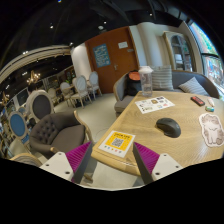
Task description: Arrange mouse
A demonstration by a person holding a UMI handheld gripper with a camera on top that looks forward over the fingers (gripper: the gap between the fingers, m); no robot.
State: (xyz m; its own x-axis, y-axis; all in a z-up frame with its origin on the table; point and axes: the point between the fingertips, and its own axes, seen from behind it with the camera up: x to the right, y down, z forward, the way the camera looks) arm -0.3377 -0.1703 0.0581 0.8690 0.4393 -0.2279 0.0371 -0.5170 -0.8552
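Grey mouse [168,127] beyond open hand-held gripper [112,165]

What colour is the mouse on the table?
Dark grey, almost black: the mouse shows clearly in the gripper view.

The gripper [112,158] pointed forward and slightly downward, its two fingers rising from the bottom of the view and leaning a little toward each other at the tips. The left finger's magenta pad [79,156] and the right finger's magenta pad [146,157] faced inward across a wide gap, so the jaws stood well apart. Nothing was pressed between the fingers, and no hand or sleeve of the person holding it showed.
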